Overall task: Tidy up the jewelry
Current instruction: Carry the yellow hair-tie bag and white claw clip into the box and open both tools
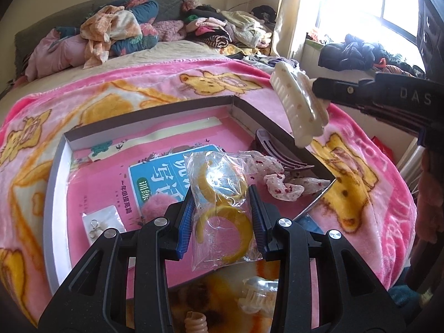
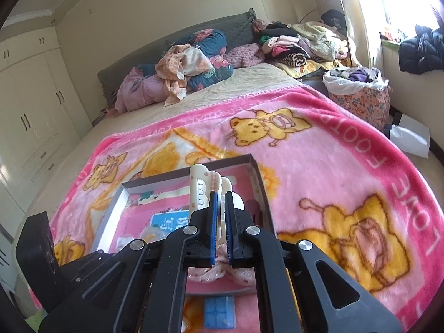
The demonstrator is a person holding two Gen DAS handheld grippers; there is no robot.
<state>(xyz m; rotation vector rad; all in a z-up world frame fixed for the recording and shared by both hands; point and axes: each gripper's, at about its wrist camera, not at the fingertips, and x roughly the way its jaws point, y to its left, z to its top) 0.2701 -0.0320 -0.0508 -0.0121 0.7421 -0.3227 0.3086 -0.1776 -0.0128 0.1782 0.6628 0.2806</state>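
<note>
My left gripper (image 1: 222, 197) is shut on a clear plastic bag of yellow rings (image 1: 222, 208), held over a shallow cardboard box (image 1: 155, 115) with a pink lining. My right gripper (image 2: 219, 194) is shut on a cream hair claw clip (image 2: 198, 186), held above the box's right side; the same clip (image 1: 299, 102) shows in the left wrist view at upper right. Inside the box lie a dark purple claw clip (image 1: 273, 149), a white scrunchie with red spots (image 1: 280, 183), a pink fluffy ball (image 1: 158, 205) and a small packet with a metal piece (image 1: 100, 223).
The box rests on a pink blanket with yellow bears (image 2: 347, 166) on a bed. A clear claw clip (image 1: 258, 294) and a tan spiral hair tie (image 1: 195, 324) lie on the blanket near me. Piled clothes (image 1: 216, 27) and pillows fill the far end. A blue tile (image 2: 219, 312) lies below my right gripper.
</note>
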